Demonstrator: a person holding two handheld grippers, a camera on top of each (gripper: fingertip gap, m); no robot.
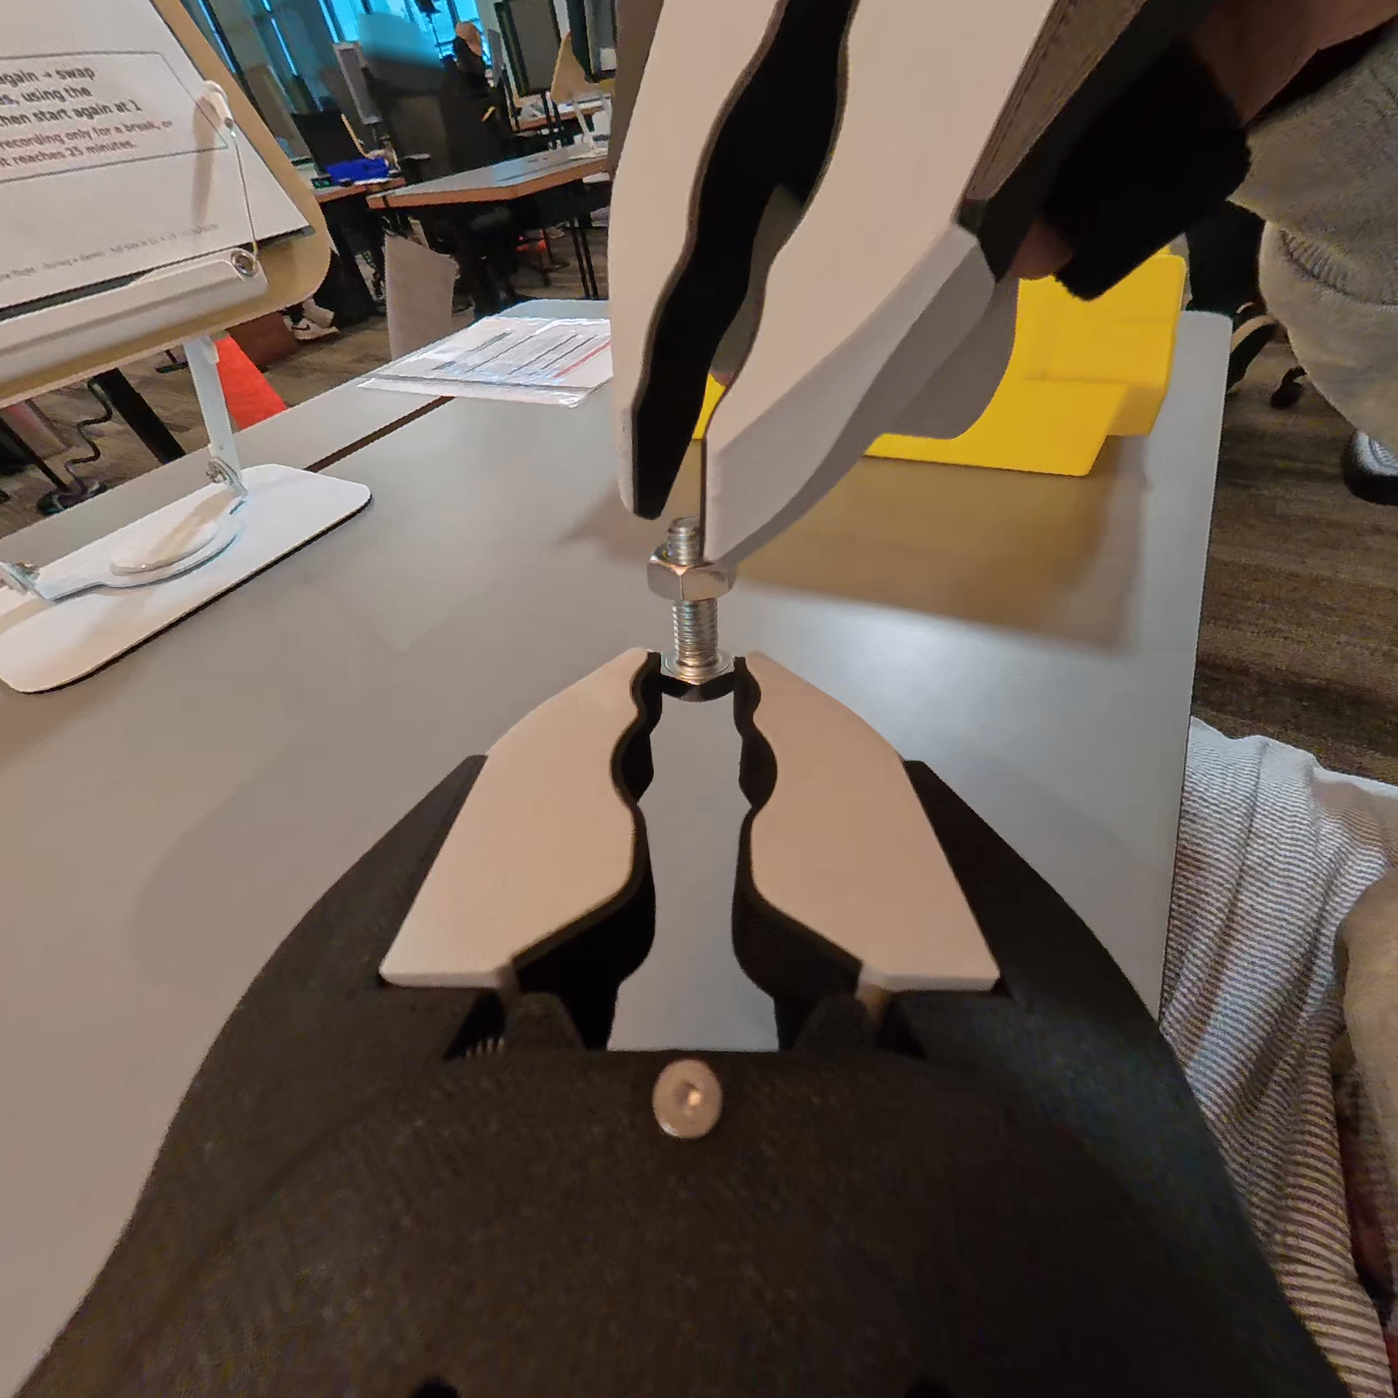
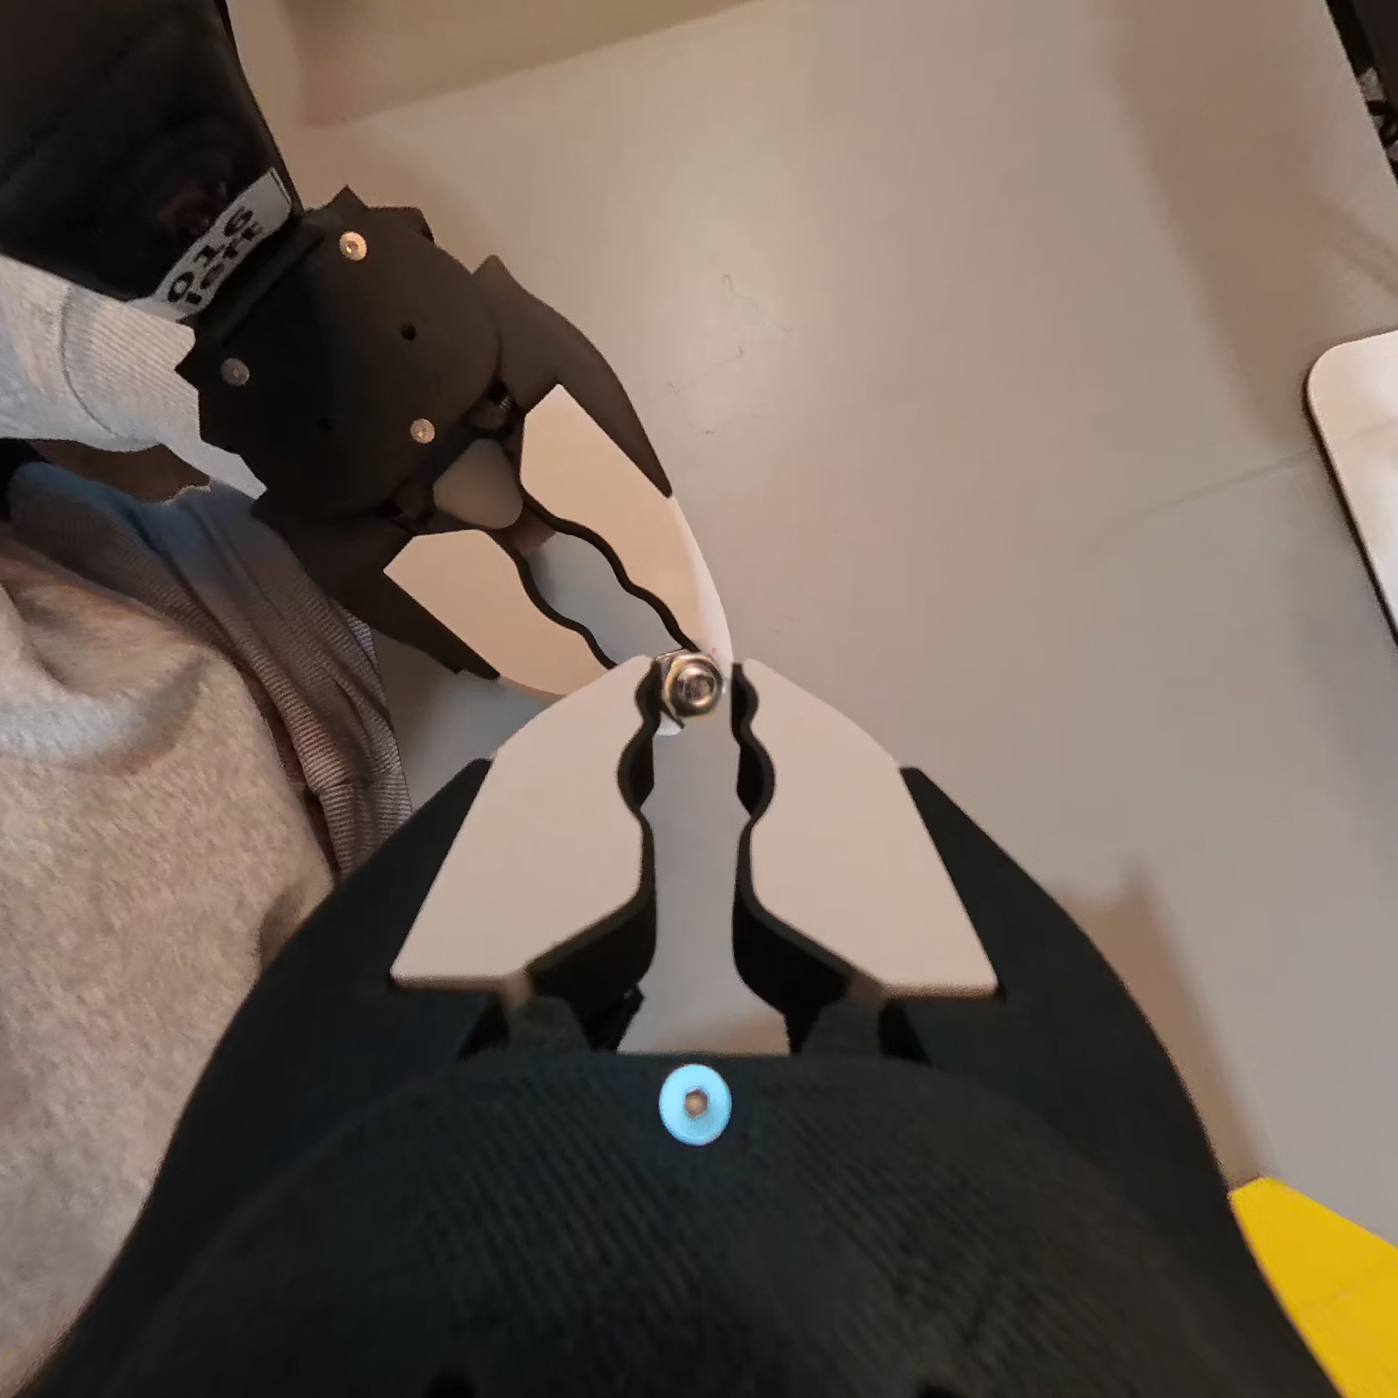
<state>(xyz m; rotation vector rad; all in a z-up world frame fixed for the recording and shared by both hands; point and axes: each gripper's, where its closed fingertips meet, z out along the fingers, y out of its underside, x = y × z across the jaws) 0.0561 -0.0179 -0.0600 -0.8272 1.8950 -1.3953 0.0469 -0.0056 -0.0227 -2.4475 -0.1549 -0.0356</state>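
The left gripper [image 1: 696, 669] had its fingers closed on the head of a bolt [image 1: 694, 632], which stood upright near the centre of the left wrist frame, above a grey table [image 1: 265, 756]. A nut [image 1: 690, 576] sat on the thread near the bolt's upper end. The right gripper [image 1: 685, 522] came down from the top of the frame, its fingertips close around the top of the bolt, one tip touching the nut; whether they actually clamped anything could not be told.

In the right wrist frame the same bolt [image 2: 690, 690] was seen end-on at the centre, between that gripper's tips [image 2: 692, 692], with the left gripper [image 2: 666, 666] reaching in from the upper left.

A yellow bin [image 1: 1074, 378] stood at the right of the left wrist frame, behind the right gripper. A white stand [image 1: 174, 545] carrying a printed sheet occupied the upper left, and a laminated page [image 1: 507, 355] lay farther back on the table.
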